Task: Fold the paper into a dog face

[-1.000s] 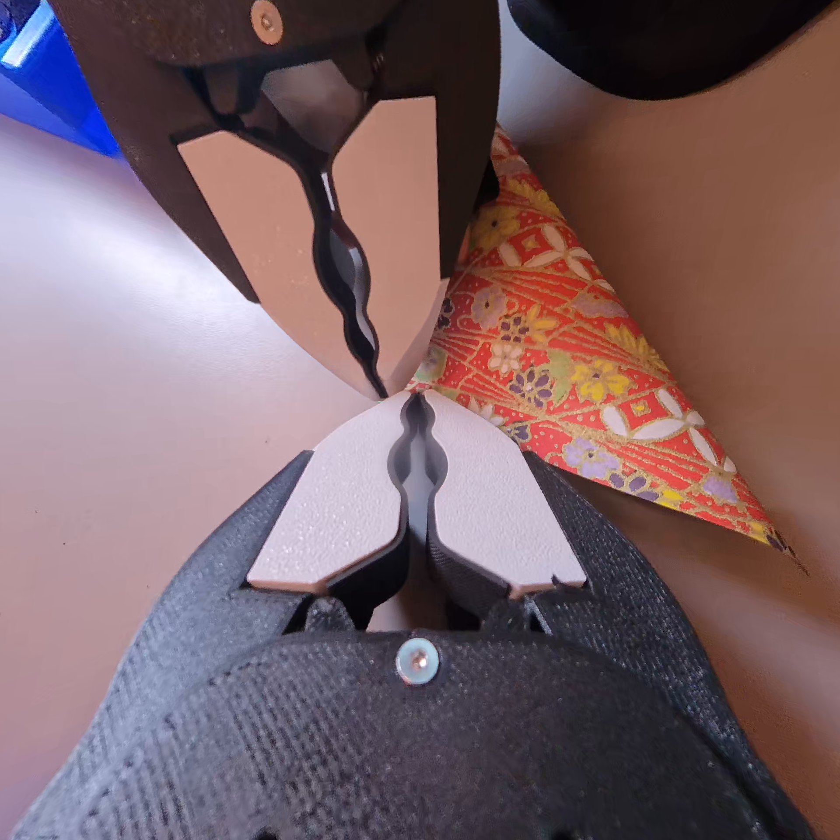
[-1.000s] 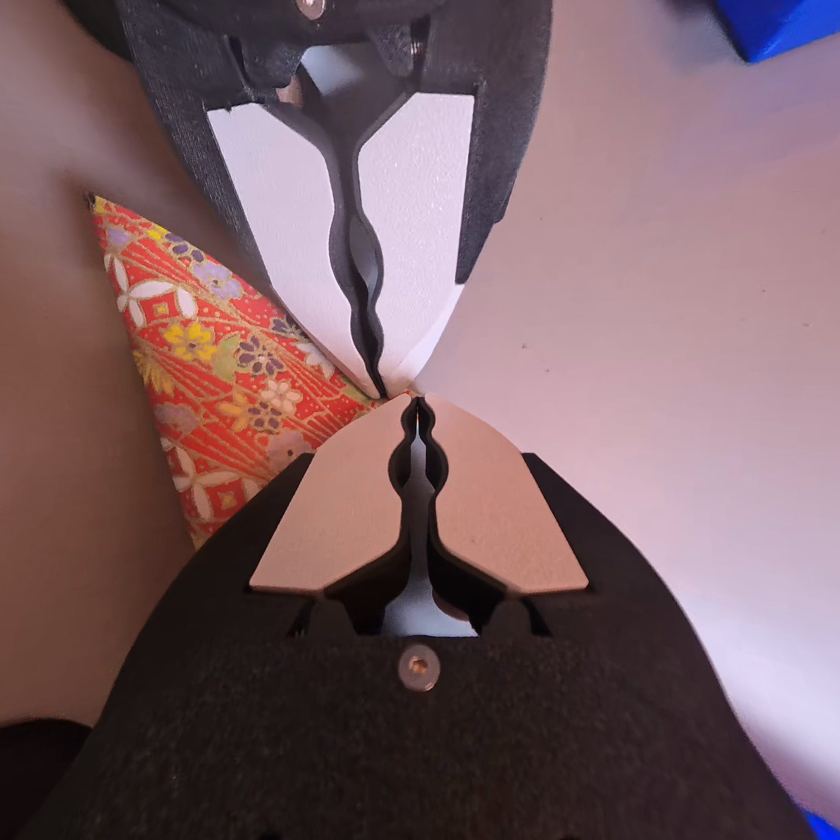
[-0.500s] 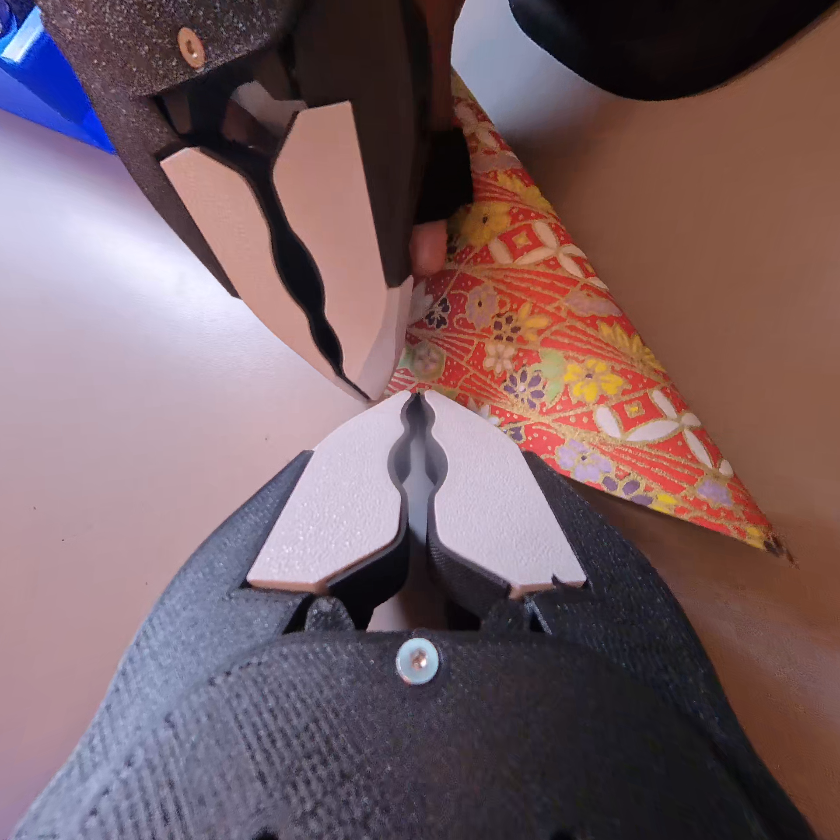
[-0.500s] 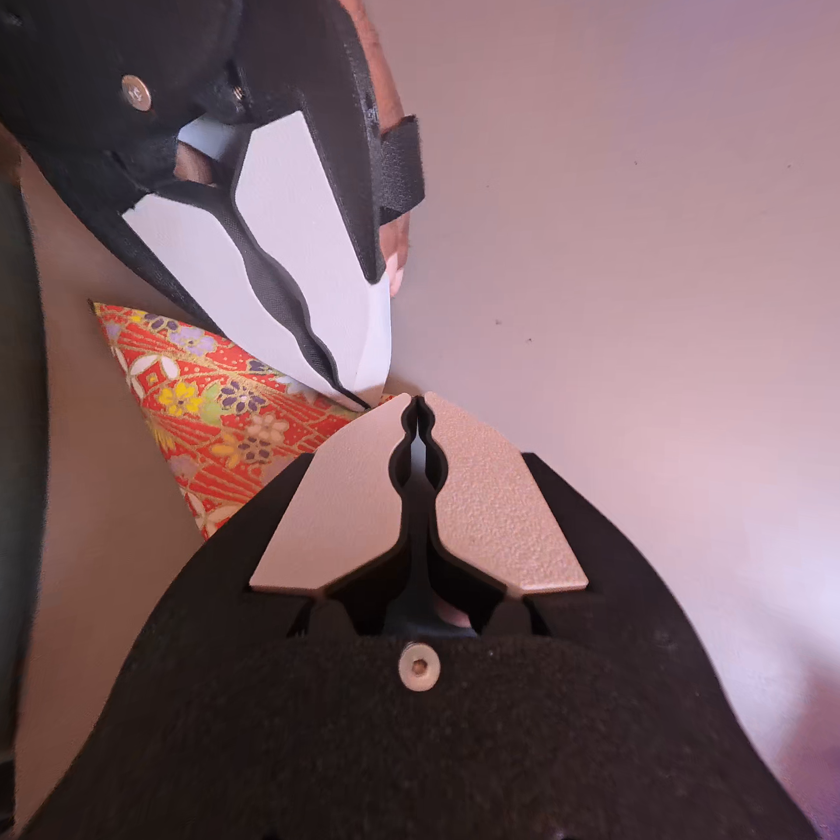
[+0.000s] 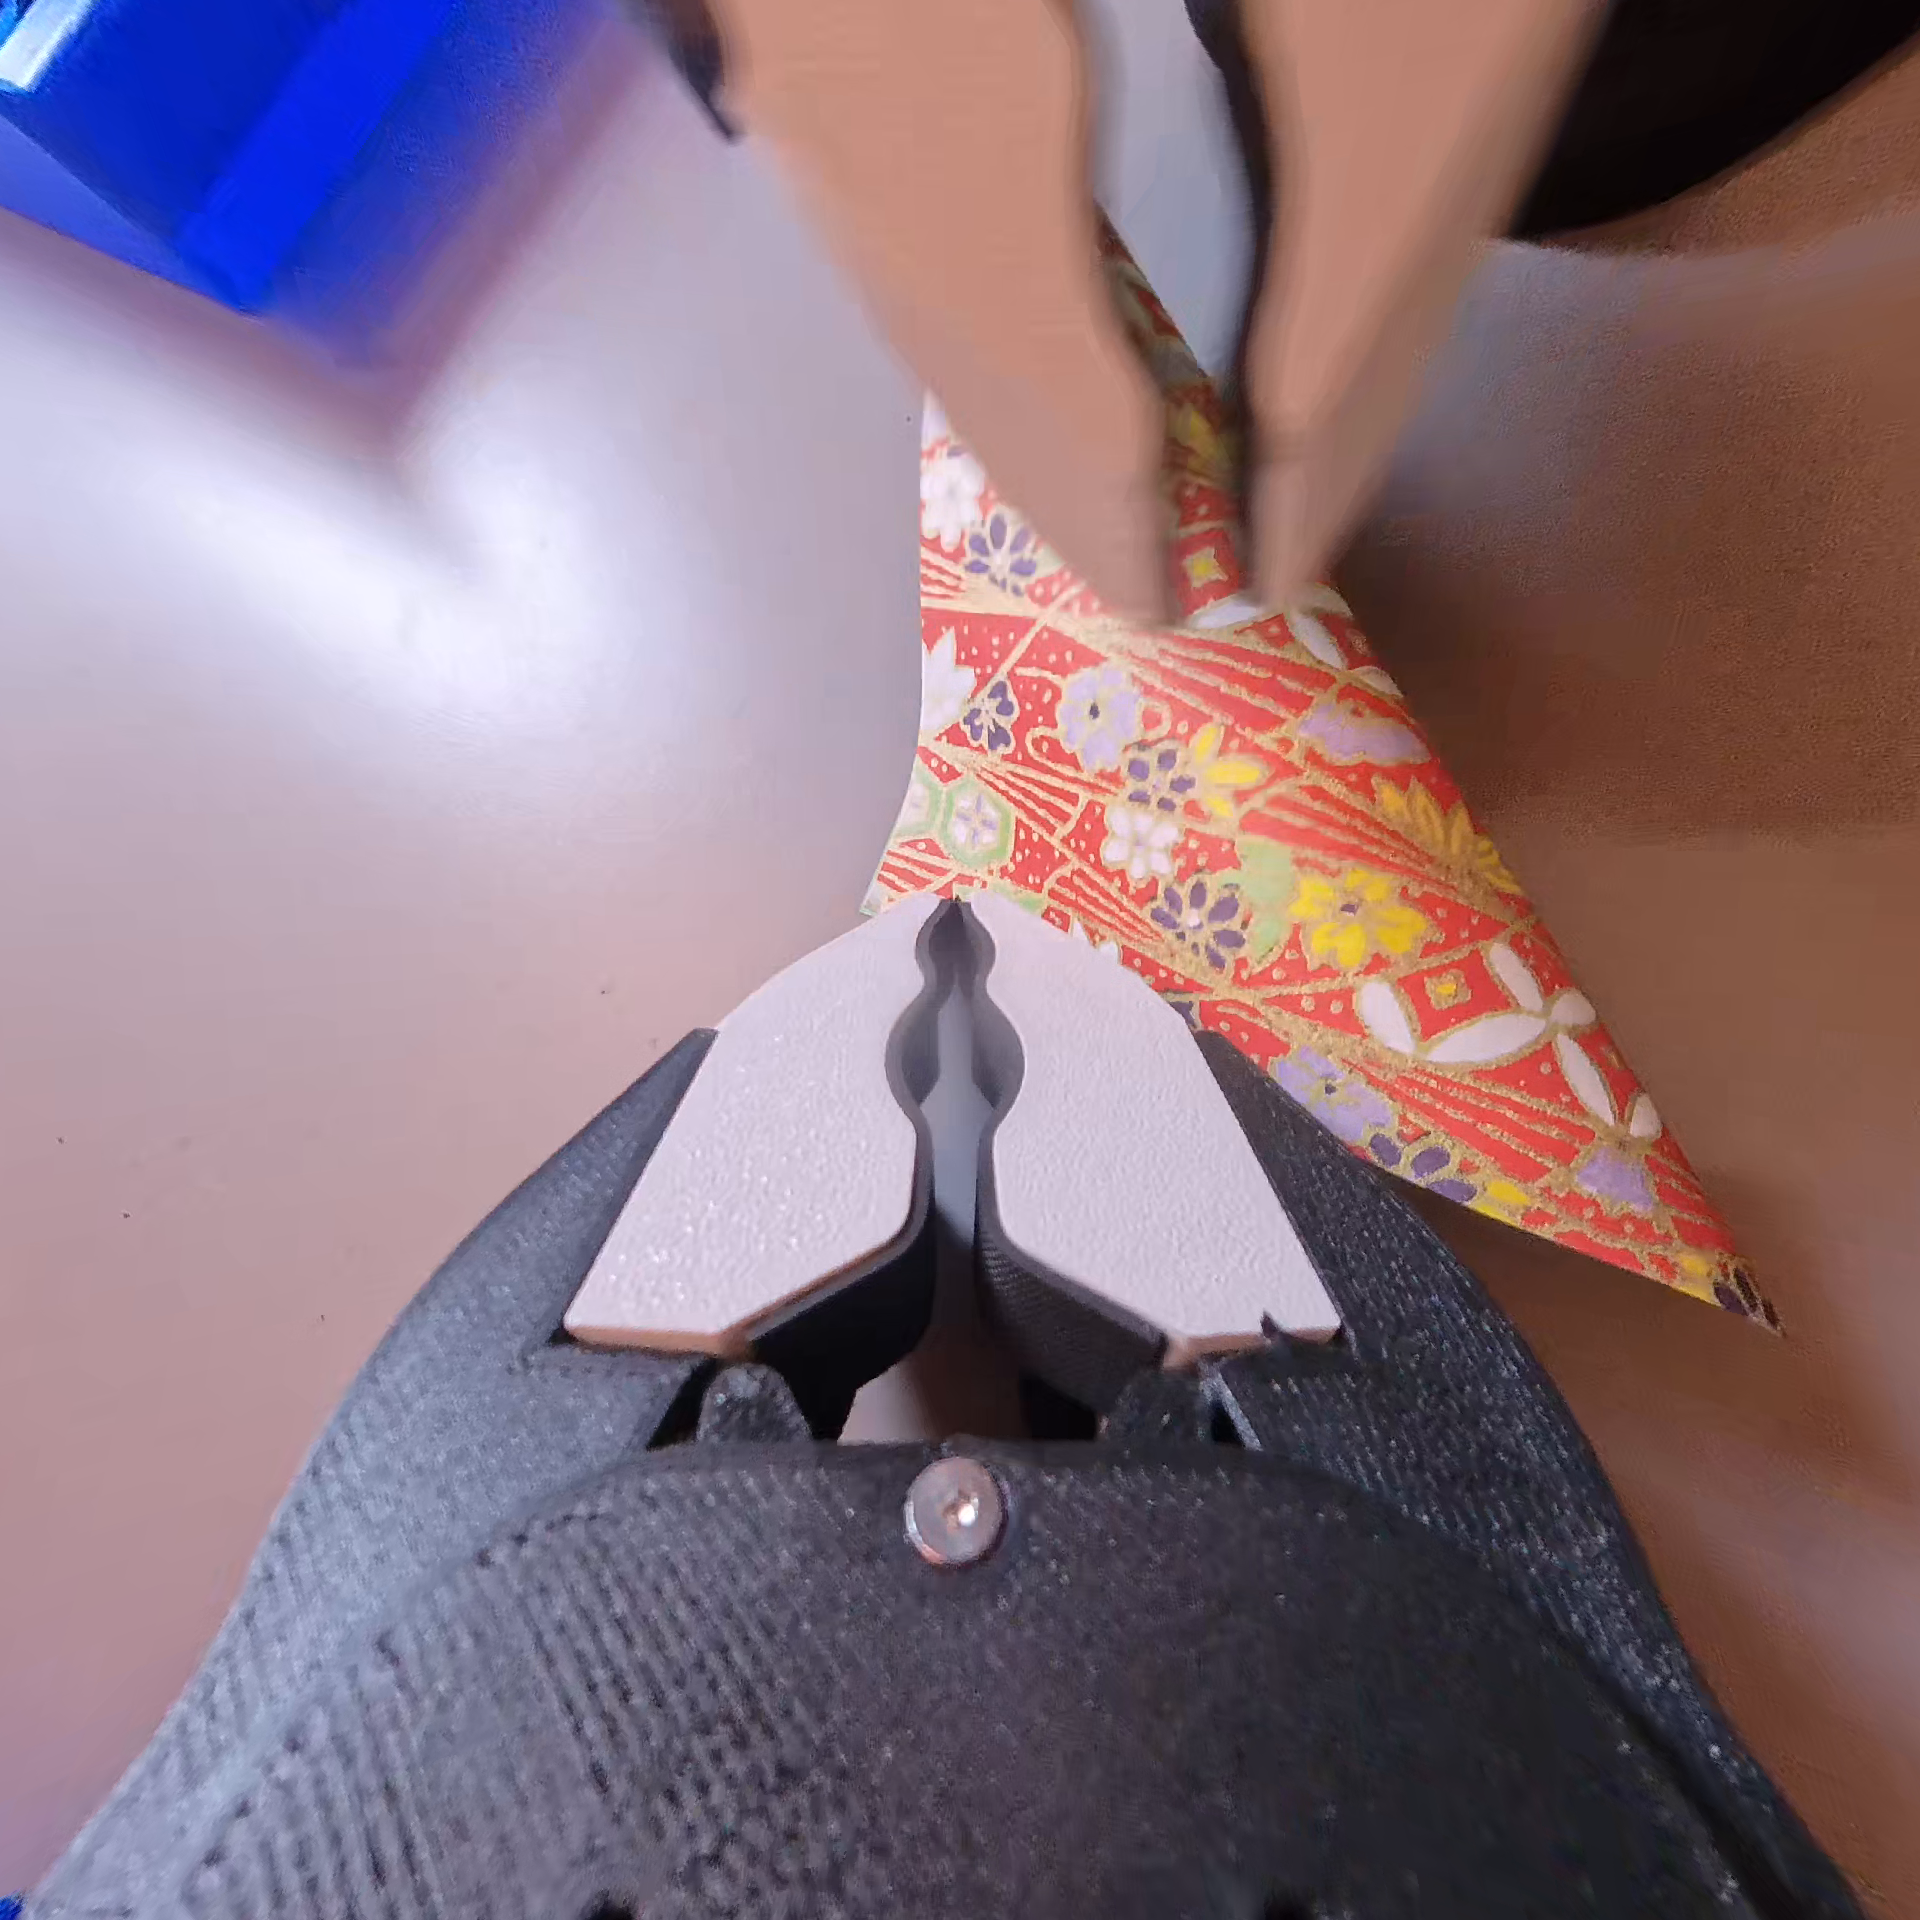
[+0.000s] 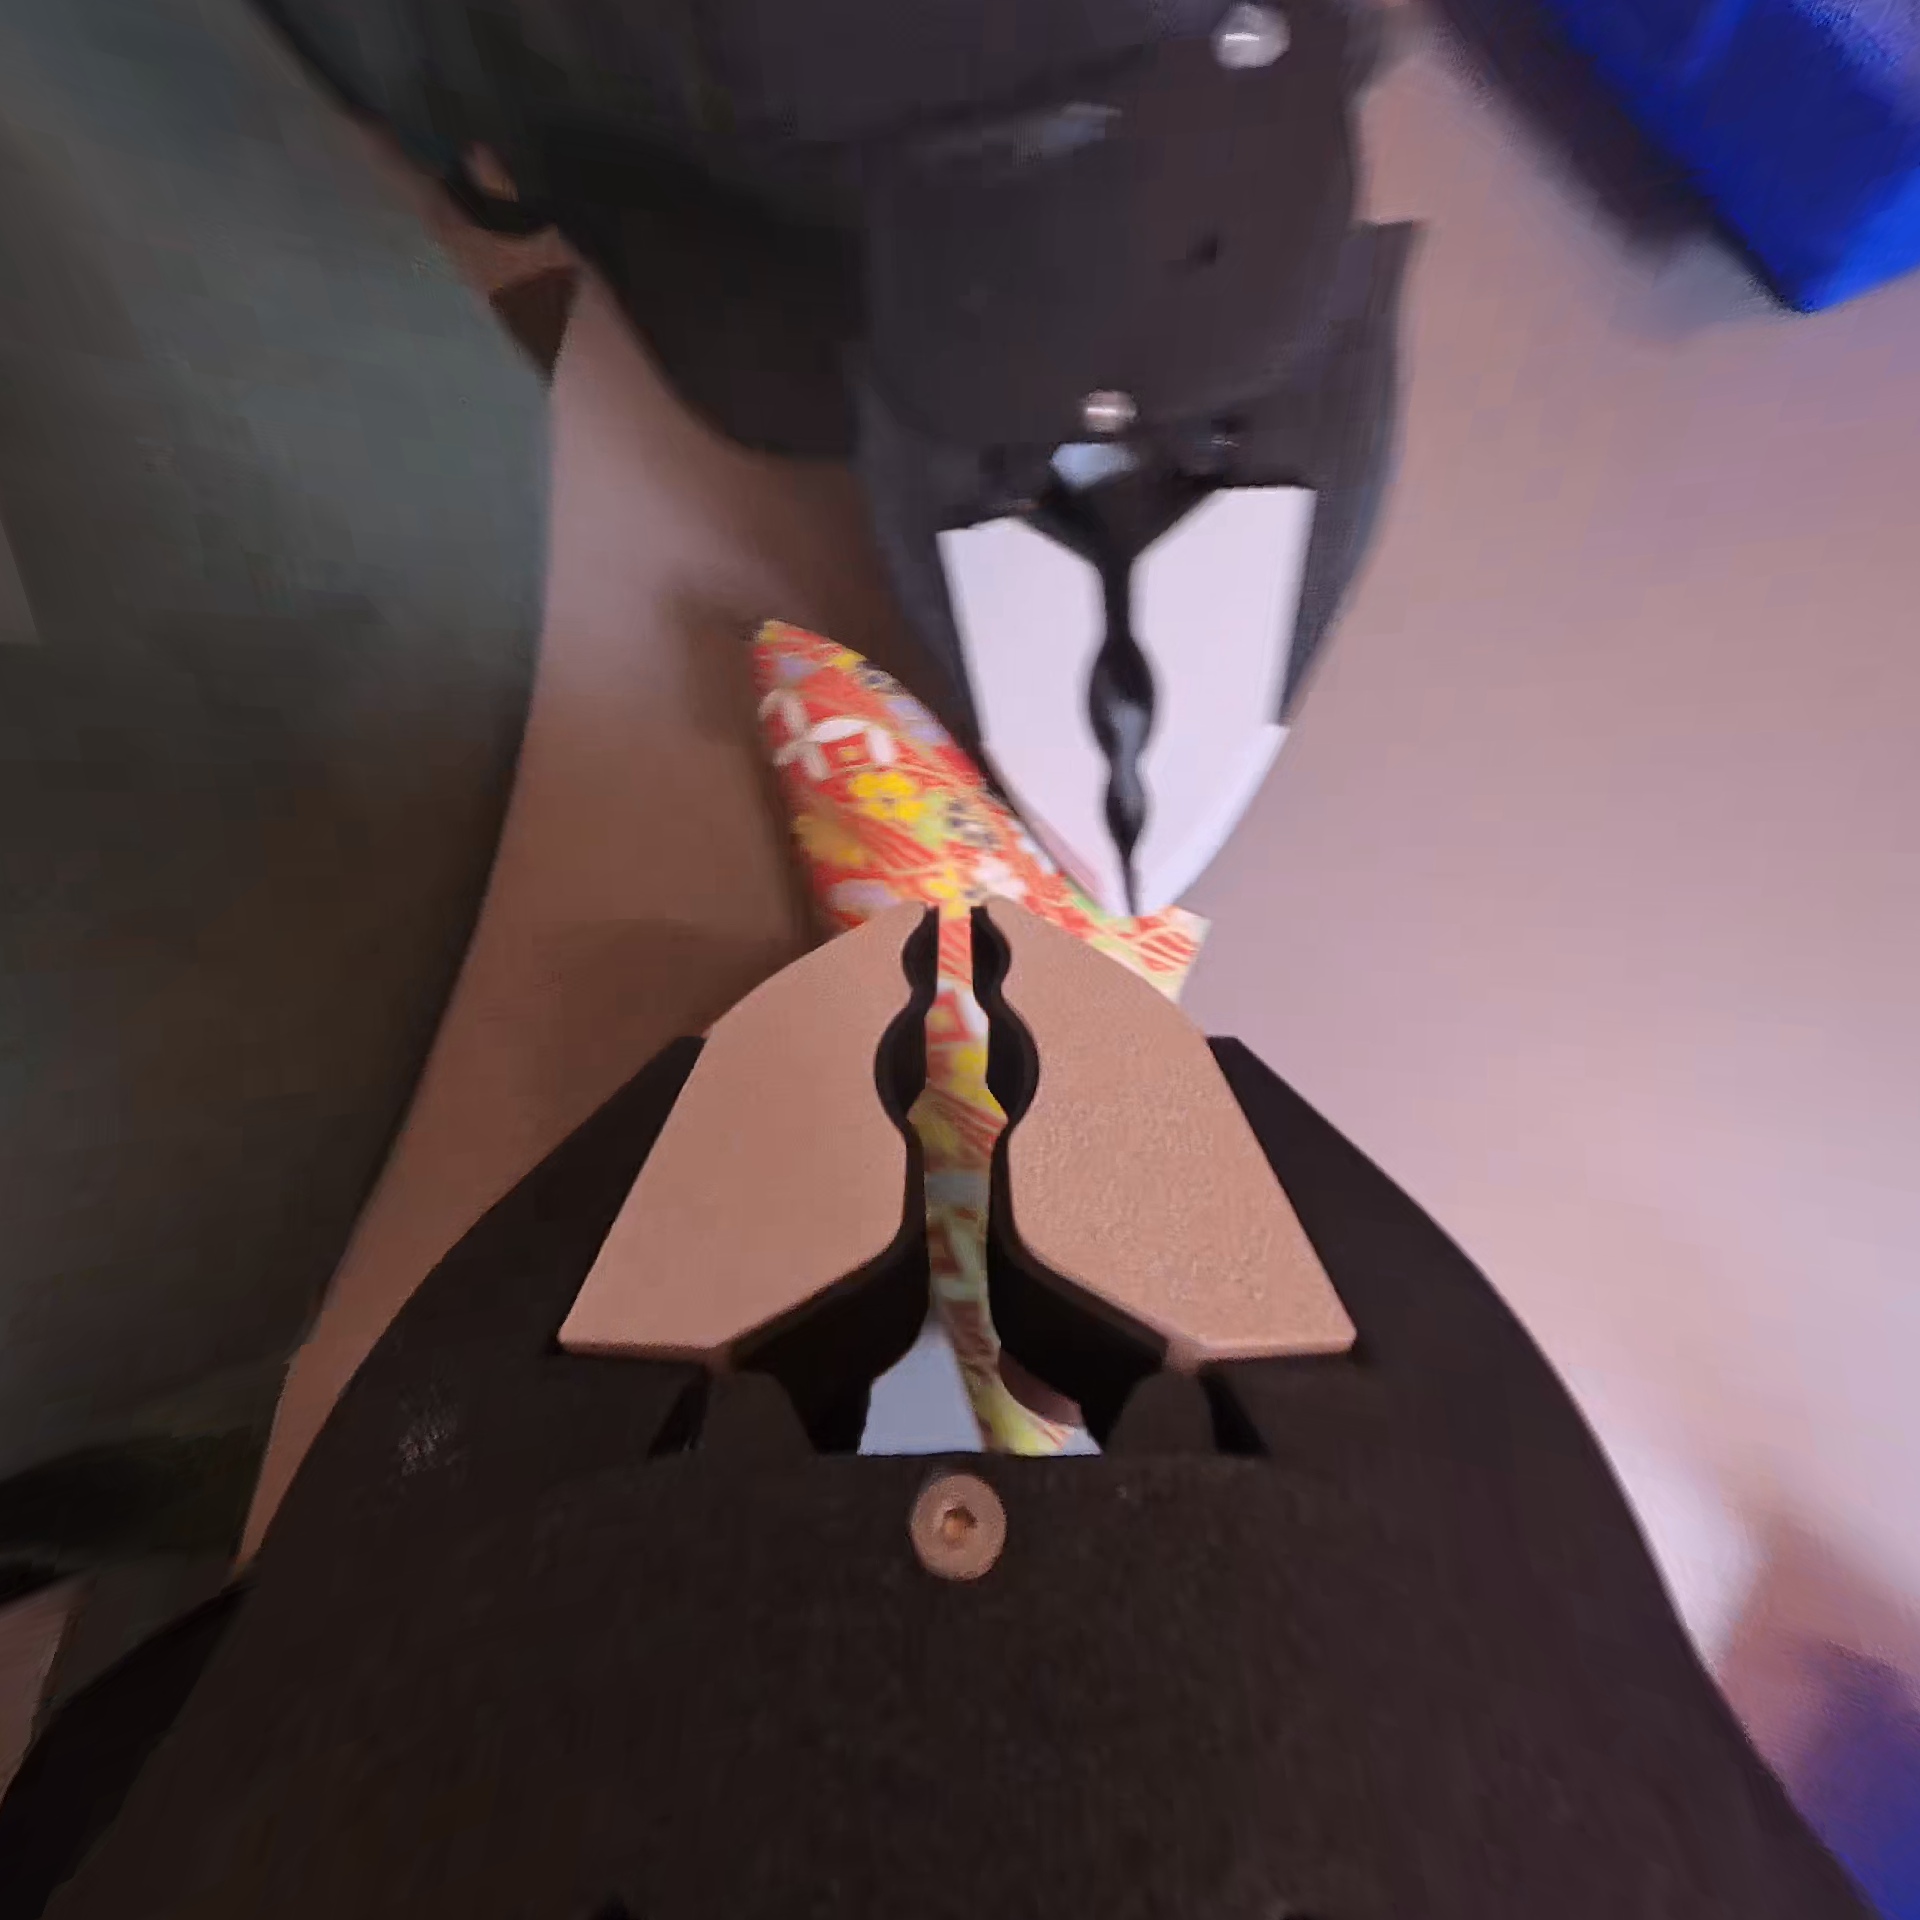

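At near corner of red floral folded paper triangle point(image 5: 1278, 883): left gripper point(image 5: 958, 914) closed, pinning; right gripper point(image 6: 954, 920) clamped on lifted flap, risks tearing or dragging if yanked

paper point(image 5: 1226, 831): 1 | grippers: 2 – left gripper point(image 5: 958, 914), right gripper point(image 6: 956, 920) | blue box point(image 5: 187, 156): 1

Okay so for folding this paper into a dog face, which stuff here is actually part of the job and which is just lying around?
Part of the job:
- patterned red paper
- right gripper, shut on a raised flap of the paper
- left gripper, shut, tips at the paper's corner

Just lying about:
- blue box at the far table edge
- table itself, only the work surface
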{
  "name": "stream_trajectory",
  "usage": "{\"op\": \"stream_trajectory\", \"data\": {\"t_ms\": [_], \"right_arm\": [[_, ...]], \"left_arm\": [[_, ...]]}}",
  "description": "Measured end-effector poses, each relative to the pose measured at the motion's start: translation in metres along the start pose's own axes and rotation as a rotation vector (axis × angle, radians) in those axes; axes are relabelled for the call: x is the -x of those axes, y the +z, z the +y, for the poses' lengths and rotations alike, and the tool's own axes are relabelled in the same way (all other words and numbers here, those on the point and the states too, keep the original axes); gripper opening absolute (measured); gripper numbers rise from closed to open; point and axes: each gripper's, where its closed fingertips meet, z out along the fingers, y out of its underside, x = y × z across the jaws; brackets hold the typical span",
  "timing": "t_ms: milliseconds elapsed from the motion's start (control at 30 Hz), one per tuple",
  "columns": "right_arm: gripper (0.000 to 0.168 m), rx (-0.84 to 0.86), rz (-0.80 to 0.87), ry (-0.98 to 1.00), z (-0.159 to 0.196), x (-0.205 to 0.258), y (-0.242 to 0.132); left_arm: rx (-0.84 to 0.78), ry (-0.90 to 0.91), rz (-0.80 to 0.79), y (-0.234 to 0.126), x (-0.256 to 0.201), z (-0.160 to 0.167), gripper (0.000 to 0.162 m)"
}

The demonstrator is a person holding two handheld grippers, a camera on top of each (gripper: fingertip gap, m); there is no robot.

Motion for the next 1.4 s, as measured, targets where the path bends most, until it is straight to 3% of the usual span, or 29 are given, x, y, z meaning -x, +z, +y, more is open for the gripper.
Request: {"op": "stream_trajectory", "data": {"t_ms": [167,400,700,967,1400], "right_arm": [[0.007,0.097,0.072,-0.04,0.01,0.017,0.024],[0.011,0.184,0.09,0.086,0.041,0.021,0.038],[0.002,0.031,0.225,0.404,0.033,-0.021,0.031],[0.001,0.206,0.429,0.277,0.036,-0.042,0.034],[0.0,0.155,0.355,0.354,0.04,-0.043,0.037]], "left_arm": [[0.011,0.008,-0.014,0.0,0.0,0.0,0.0],[0.032,0.036,-0.046,0.0,0.001,0.0,0.0],[0.054,0.032,-0.062,0.0,0.001,0.0,0.0],[0.071,0.023,-0.076,0.001,0.001,0.0,0.0],[0.039,-0.043,-0.043,0.0,0.001,0.0,0.0]]}}
